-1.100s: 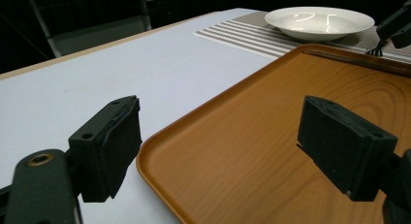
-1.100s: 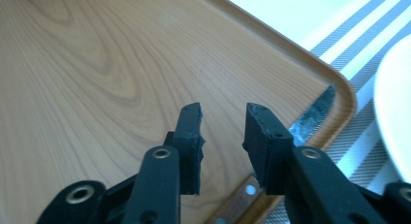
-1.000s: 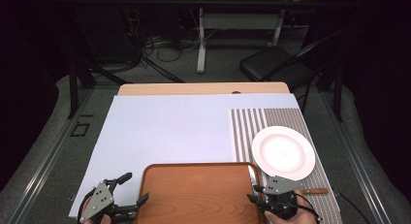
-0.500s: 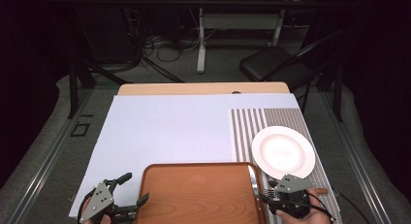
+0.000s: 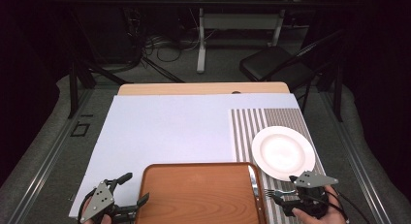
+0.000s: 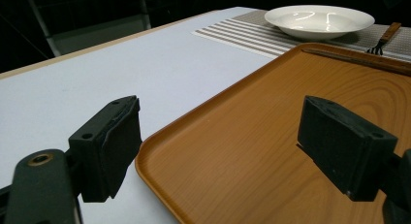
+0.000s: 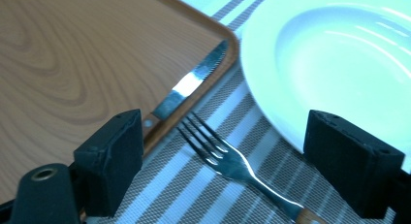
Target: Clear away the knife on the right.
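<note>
A wooden tray (image 5: 198, 195) lies at the table's near edge, with a knife (image 5: 254, 180) along its inner right side. A fork (image 5: 276, 191) lies on the striped placemat (image 5: 247, 132) just right of the tray, below the white plate (image 5: 283, 152). My right gripper (image 5: 285, 190) is open around the fork (image 7: 218, 153); its jaws have just been opening and its pads do not touch the fork. The knife (image 7: 189, 83) lies beyond the left jaw. My left gripper (image 5: 136, 188) is open astride the tray's left rim (image 6: 160, 151), holding nothing.
A pale blue sheet (image 5: 165, 132) covers most of the table (image 5: 203, 88). The plate (image 6: 320, 18) and fork (image 6: 385, 37) sit far across the tray from the left gripper. A black chair (image 5: 271, 64) and cables lie on the floor beyond.
My right gripper has moved right, off the tray's right edge and onto the placemat, and its jaws stand wider. The left gripper has stayed put.
</note>
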